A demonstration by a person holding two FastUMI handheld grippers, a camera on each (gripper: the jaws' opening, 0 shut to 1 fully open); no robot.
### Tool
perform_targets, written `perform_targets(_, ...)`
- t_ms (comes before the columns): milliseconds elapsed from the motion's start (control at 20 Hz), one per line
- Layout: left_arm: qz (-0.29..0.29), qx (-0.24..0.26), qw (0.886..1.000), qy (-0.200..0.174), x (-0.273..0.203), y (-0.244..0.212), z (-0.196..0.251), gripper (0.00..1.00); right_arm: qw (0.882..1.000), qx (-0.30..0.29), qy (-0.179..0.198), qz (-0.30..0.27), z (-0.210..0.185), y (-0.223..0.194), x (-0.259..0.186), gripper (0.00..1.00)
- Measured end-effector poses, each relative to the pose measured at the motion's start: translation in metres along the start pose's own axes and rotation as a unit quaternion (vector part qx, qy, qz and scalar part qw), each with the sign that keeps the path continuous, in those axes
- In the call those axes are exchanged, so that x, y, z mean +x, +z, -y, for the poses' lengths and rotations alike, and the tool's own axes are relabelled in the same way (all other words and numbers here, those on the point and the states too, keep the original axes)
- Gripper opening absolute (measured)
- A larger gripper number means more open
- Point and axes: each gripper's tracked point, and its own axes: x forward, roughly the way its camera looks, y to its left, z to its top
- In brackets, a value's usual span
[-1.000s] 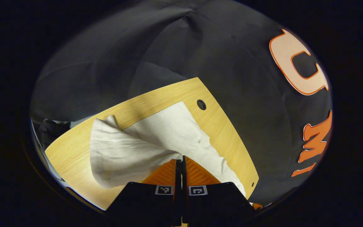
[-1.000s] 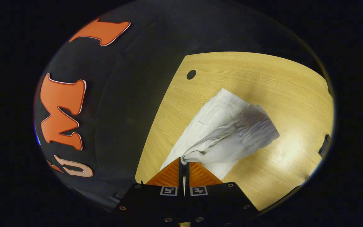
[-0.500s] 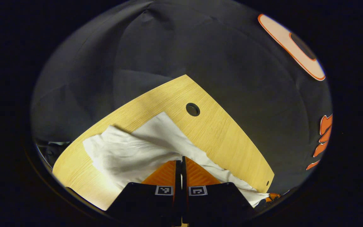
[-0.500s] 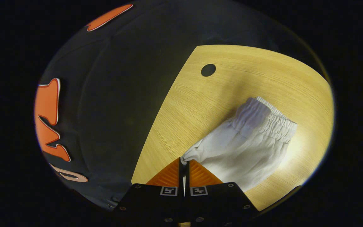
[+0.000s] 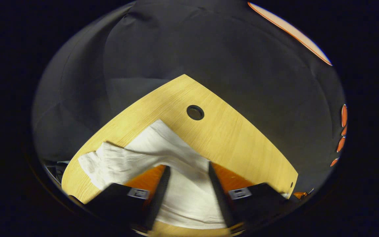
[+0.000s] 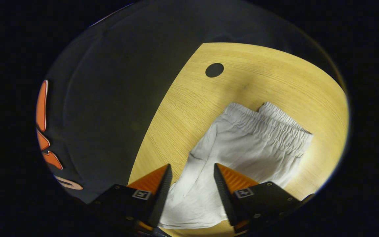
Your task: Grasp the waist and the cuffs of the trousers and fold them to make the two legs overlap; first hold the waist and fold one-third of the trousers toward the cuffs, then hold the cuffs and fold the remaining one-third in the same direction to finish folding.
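White trousers [image 5: 163, 158] lie folded on the wooden table [image 5: 235, 141]. In the right gripper view the trousers [image 6: 248, 144] show their gathered elastic waistband [image 6: 271, 126] at the far end, lying flat. My left gripper [image 5: 187, 168] is open just above the cloth, its fingers spread to either side of a strip of fabric and pressing on nothing. My right gripper [image 6: 192, 168] is open as well, with a corner of the trousers lying loose between its fingers.
A round cable hole [image 5: 195, 112] sits in the table just beyond the trousers; the cable hole [image 6: 214, 70] also appears in the right gripper view. The table edge [image 6: 156, 121] runs close along the left of the cloth, with black booth cloth behind.
Both grippers went from shut on the trousers to open, letting the cloth go. The lifted part of the trousers has dropped and now lies flat on the table.
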Motion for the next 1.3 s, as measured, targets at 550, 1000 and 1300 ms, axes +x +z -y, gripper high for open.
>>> perform_targets(550,0.075,0.049,0.996,-0.012,-0.063,0.019,0.010,1.00,0.997,-0.011,-0.047,0.053,0.135,0.022,-0.148,0.98)
perform_targets(1000,0.176,0.067,0.982,-0.003,-0.176,0.032,0.002,1.00,0.994,0.016,-0.096,0.049,0.226,0.048,-0.129,0.98)
perform_targets(1300,0.199,0.066,0.978,0.014,-0.204,0.025,-0.003,1.00,0.994,0.023,-0.103,0.020,0.224,0.044,-0.084,0.98)
